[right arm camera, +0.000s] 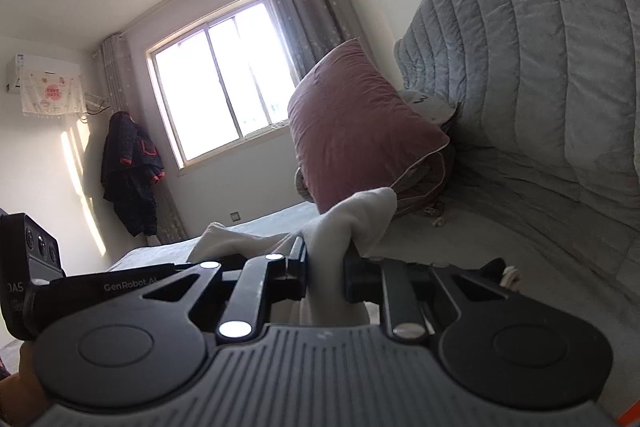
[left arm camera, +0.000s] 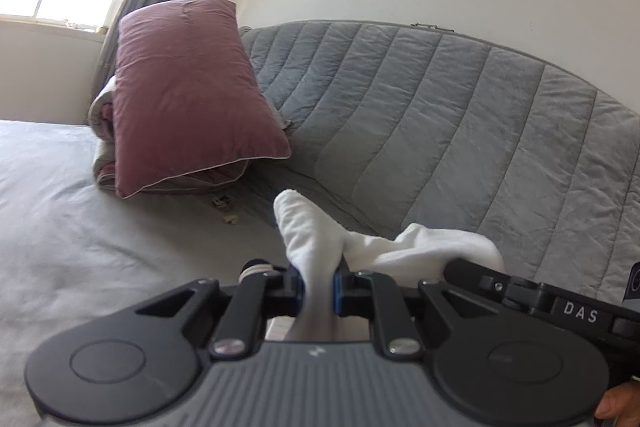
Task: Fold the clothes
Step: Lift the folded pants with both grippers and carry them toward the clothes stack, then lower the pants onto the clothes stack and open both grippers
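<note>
So you've got both grippers clamped on the same white cloth right now. Your left gripper has its jaws nearly closed with a bunched fold squeezed between the blue pads, and the cloth pokes up past the tips. Your right gripper is the same deal: jaws pinched narrow on a fold that flops over the top. The cloth is up off the bed, strung between the two grippers, which sit close side by side. Behind it there's a mauve pillow propped on a folded blanket, next to the grey quilted headboard. The right view also catches the window and a dark jacket hanging on the wall.
</note>
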Demonstrator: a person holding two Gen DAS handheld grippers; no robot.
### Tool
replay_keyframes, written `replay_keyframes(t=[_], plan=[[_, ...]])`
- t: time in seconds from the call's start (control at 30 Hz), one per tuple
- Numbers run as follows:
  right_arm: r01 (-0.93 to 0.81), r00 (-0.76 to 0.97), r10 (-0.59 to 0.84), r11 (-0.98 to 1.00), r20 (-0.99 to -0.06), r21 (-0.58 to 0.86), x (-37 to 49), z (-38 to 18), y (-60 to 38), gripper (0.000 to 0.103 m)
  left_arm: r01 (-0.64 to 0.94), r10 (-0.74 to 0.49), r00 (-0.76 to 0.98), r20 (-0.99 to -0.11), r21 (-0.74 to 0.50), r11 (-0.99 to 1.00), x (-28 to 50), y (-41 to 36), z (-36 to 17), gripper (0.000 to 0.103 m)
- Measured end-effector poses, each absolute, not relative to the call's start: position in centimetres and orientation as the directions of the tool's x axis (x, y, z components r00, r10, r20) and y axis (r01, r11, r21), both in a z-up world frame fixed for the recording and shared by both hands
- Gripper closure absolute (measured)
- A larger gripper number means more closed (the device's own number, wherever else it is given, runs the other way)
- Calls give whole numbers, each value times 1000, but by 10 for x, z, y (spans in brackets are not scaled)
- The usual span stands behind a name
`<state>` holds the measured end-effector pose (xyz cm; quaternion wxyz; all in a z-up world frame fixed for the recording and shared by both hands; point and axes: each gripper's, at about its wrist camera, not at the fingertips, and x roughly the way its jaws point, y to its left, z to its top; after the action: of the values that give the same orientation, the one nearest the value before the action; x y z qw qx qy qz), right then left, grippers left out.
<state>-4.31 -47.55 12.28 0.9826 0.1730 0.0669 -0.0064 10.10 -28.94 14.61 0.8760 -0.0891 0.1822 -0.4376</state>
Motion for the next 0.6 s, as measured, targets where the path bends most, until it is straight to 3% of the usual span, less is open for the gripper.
replay_keyframes(t=[0.3, 0.6], plan=[[132, 983, -79, 932, -168, 338, -2, 100, -535, 83, 724, -797, 529, -292, -335, 603, 161, -369, 129, 89], [270, 943, -187, 913, -274, 306, 29, 52, -558, 76, 641, -680, 619, -394, -246, 727, 197, -400, 92, 85]])
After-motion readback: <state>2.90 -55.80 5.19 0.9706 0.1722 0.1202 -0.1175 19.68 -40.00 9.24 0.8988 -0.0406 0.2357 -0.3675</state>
